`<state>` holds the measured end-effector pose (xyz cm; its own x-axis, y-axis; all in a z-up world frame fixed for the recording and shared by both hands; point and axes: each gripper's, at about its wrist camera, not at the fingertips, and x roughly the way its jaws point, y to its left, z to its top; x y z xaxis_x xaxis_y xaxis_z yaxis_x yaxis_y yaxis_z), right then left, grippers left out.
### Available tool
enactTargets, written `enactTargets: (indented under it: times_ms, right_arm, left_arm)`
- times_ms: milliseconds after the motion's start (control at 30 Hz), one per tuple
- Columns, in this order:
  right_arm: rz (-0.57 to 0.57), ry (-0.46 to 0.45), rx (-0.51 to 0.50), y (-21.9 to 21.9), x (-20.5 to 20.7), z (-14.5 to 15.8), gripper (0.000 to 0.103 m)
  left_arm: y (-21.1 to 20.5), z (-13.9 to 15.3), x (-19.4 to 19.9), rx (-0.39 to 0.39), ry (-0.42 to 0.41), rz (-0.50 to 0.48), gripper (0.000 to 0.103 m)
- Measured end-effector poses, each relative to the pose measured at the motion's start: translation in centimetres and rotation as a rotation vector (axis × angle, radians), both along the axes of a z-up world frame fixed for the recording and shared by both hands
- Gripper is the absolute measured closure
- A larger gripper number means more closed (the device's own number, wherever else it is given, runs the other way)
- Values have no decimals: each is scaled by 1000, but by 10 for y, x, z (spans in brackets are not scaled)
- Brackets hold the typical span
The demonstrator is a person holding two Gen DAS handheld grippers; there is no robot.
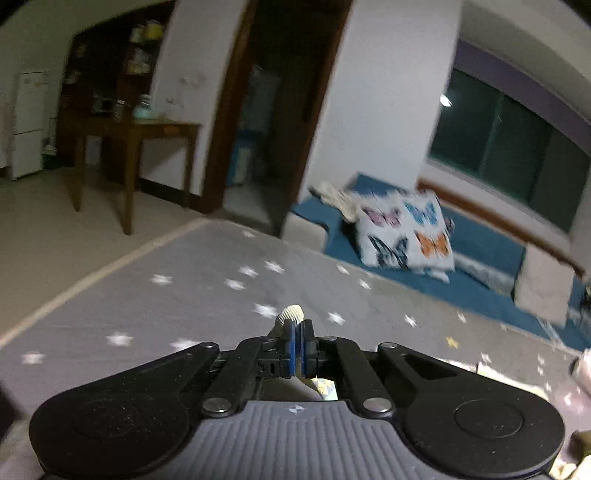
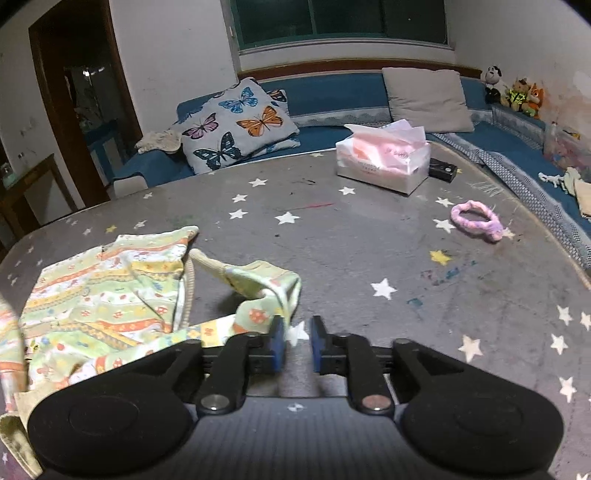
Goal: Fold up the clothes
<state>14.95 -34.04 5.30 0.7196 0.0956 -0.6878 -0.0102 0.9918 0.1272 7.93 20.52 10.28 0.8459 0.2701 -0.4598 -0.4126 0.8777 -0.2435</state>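
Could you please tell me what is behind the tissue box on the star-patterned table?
Behind the tissue box, a small black object lies on the table, showing at the box's right side. Its remainder is covered by the box, so what it is cannot be told.

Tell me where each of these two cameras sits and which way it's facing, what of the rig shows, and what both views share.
Left wrist: on the left hand-held gripper, angled over the star-print table toward a doorway; jaws shut on a cream cuff.
Right wrist: on the right hand-held gripper, facing the window across the patterned garment and tissue box; jaws slightly apart, empty.
Shared: table, blue sofa, butterfly pillow.
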Motion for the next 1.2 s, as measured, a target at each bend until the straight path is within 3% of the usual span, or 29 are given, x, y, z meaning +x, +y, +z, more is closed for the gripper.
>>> enactTargets:
  times_ms: [100, 233, 400, 633, 733, 767, 800, 967, 1200]
  right_arm:
    - [19, -16, -25, 7, -3, 4, 72]
    - [81, -83, -102, 26, -9, 17, 60]
    - [186, -108, -211, 55, -2, 25, 53]
    - [341, -89, -418, 101, 30, 12, 51]
    - [375, -47, -466, 110, 45, -1, 63]
    - [373, -40, -463, 109, 46, -3, 87]
    - [368, -34, -458, 108, 47, -4, 99]
    - [241, -101, -359, 71, 30, 18, 100]
    - [-11, -127, -210, -17, 0, 39, 100]
  left_arm:
    - [14, 6, -40, 7, -14, 48, 101]
    - [26, -11, -71, 19, 49, 114, 101]
    - [48, -50, -86, -74, 158, 186, 101]
    - [47, -70, -89, -79, 207, 191, 100]
    - [47, -73, -91, -76, 212, 191, 100]
    - [49, -74, -92, -78, 213, 192, 100]
    - [51, -74, -92, -80, 212, 193, 101]
    - [55, -73, -96, -89, 203, 201, 100]
    - [56, -71, -101, -90, 198, 200, 100]
